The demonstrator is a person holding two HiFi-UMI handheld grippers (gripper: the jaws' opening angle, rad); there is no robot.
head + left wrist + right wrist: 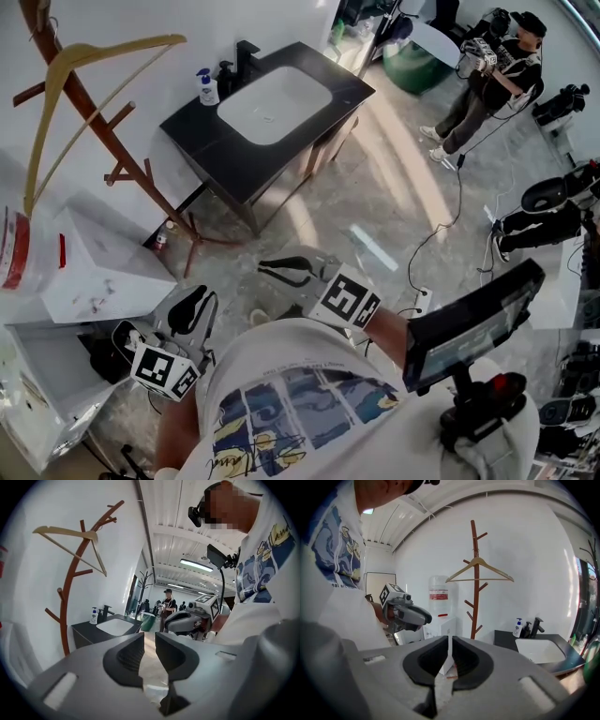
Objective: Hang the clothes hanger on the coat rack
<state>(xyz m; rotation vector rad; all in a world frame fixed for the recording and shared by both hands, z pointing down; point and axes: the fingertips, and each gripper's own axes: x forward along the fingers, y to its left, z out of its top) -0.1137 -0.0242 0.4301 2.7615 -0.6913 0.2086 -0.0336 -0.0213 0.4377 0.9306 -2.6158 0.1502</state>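
Status of task item: the clothes hanger (122, 45) is on the coat rack (105, 117), hooked at the upper part of the brown trunk with both wooden arms clear of the wall. In the right gripper view the clothes hanger (494, 570) sits roughly level across the coat rack (476, 602). No claw is in contact with it.

Left claw (199, 298): near the person's body, at the near left of the scene, well apart from the rack. Its own view shows the left claw (150, 639) with jaws narrowly apart and nothing between them.

Right claw (267, 269): near centre, just ahead of the person's torso, also well apart from the rack. Its own view shows the right claw (450, 641) with jaws brought together to a thin slit, empty.

Surroundings: a dark counter (197, 131) with a white sink (274, 103) stands just to the right of the rack. A soap bottle (207, 87) stands at the counter's far left edge. A bystander (487, 75) stands at the far right.
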